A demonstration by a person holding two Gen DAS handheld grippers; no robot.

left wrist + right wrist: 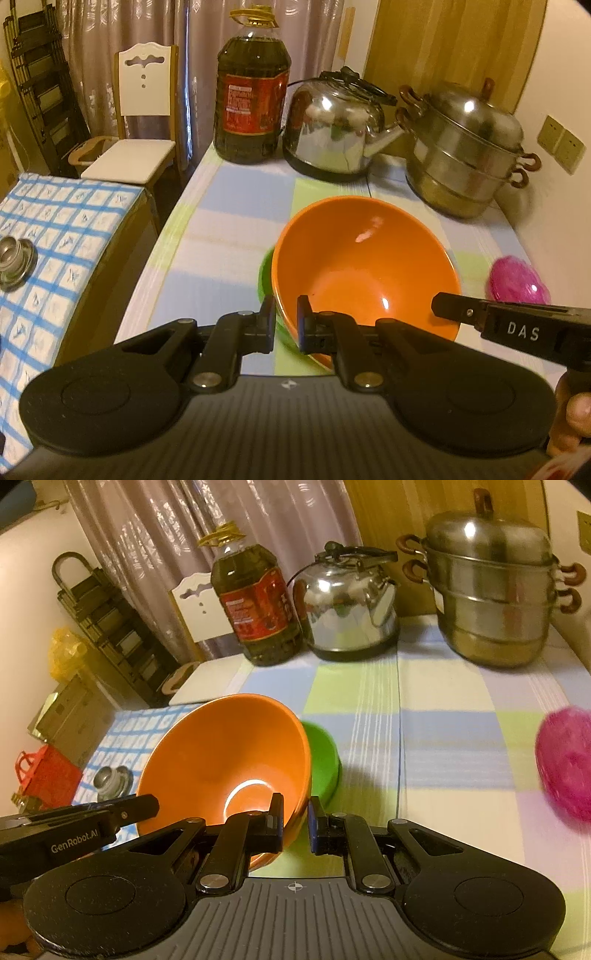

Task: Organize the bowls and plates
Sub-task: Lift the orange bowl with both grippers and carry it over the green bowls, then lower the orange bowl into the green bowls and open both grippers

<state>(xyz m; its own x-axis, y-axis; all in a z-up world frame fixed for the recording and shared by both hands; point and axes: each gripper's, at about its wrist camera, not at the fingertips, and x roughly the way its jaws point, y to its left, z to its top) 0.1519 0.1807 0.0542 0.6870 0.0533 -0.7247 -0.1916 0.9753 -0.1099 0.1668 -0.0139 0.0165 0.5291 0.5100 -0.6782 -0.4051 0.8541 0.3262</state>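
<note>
Left wrist view: the left tongs (286, 325) are clamped on the near rim of the orange bowl (364, 266), one finger outside, one inside. The right tongs (297, 821) pinch the same orange bowl on its opposite rim, so both grip it together, tilted above the tabletop (221, 236). A green bowl (266, 275) peeks out just behind it at nine o'clock, whether touching, I can't tell. Out at three o'clock sits a blurred pink bowl (517, 278). Further on, at twelve o'clock, a steel kettle (332, 125); at eleven, a big oil bottle (251, 92); at one, a stacked steel steamer pot (469, 147). Far left, a checked blue cloth (66, 236) carries a small metal lid (14, 262).
</note>
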